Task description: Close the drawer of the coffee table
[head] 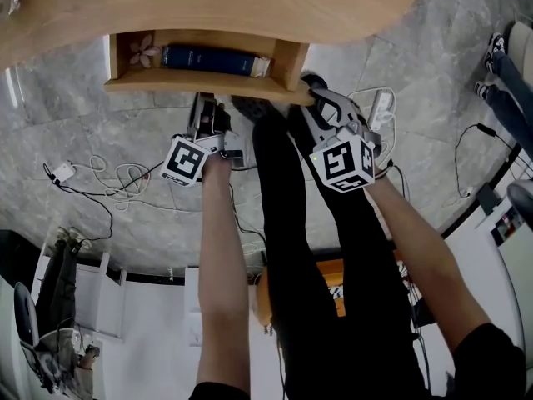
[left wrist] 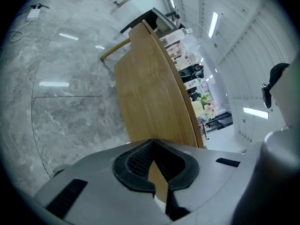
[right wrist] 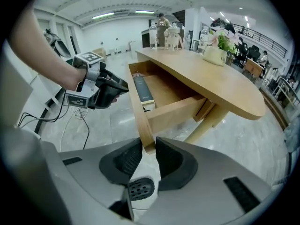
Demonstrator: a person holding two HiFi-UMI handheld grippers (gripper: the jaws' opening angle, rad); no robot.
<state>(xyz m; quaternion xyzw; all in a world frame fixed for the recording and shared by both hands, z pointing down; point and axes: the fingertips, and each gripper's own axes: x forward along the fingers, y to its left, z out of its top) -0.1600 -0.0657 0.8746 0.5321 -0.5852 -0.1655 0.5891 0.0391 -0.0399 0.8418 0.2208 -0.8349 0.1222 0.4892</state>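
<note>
The wooden coffee table [head: 250, 2] has its drawer [head: 200, 80] pulled out, with a dark book [head: 208, 58] and a small flower [head: 146, 50] inside. My right gripper [head: 312, 97] sits at the right end of the drawer front. In the right gripper view its jaws [right wrist: 149, 149] straddle the end of the front panel [right wrist: 140, 111], both pads against the wood. My left gripper [head: 202, 102] hangs just in front of the drawer, apart from it. Its jaws [left wrist: 160, 191] are together with nothing in them, and the table top [left wrist: 150, 97] lies beyond.
Cables [head: 100, 177] and a white power strip [head: 381, 107] lie on the grey marble floor. The person's legs [head: 291, 223] stand between the two arms, close to the drawer. Bottles [right wrist: 164, 36] and a potted plant [right wrist: 218, 50] stand on the table top.
</note>
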